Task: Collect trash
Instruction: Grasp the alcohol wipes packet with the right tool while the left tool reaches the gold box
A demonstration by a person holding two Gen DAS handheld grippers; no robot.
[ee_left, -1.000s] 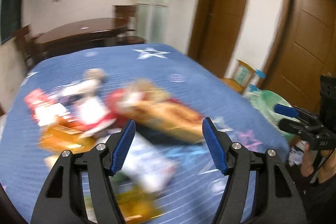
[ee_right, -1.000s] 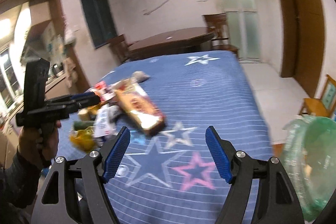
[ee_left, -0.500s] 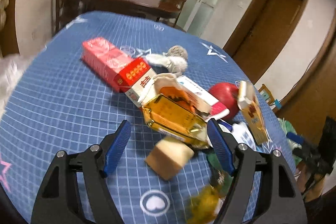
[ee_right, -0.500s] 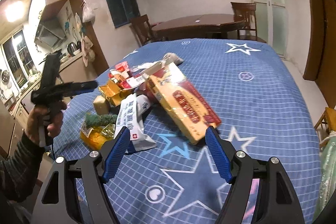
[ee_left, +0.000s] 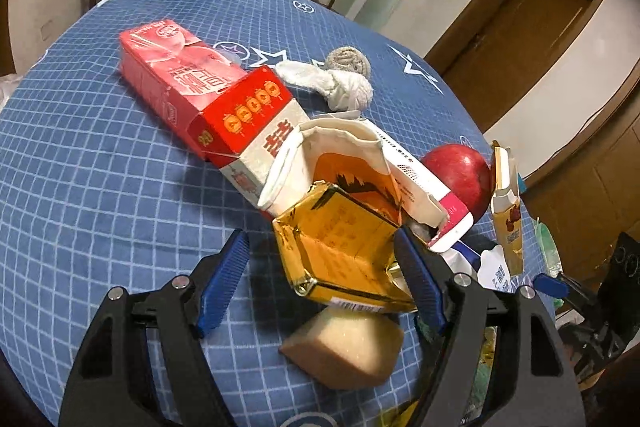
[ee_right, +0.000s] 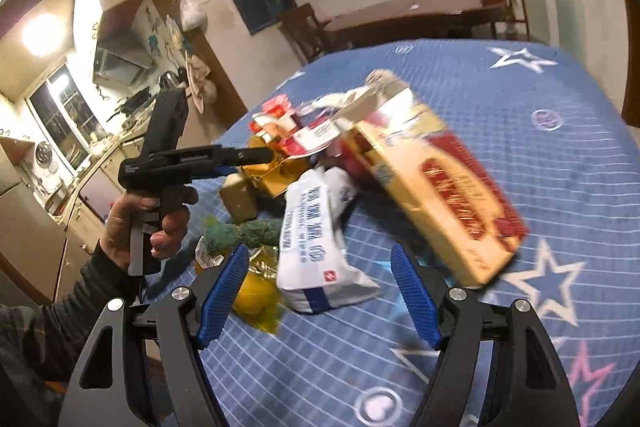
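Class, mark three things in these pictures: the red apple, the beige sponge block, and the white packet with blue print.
red apple [ee_left: 456,167], left wrist view, on its shiny upper skin.
beige sponge block [ee_left: 344,347], left wrist view, on its top face.
white packet [ee_right: 312,227], right wrist view, on its printed front.

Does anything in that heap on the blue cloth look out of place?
Yes: a whole red apple sits among torn, empty cartons, looking unlike trash. The gold box before the open left gripper is crushed and gaping.
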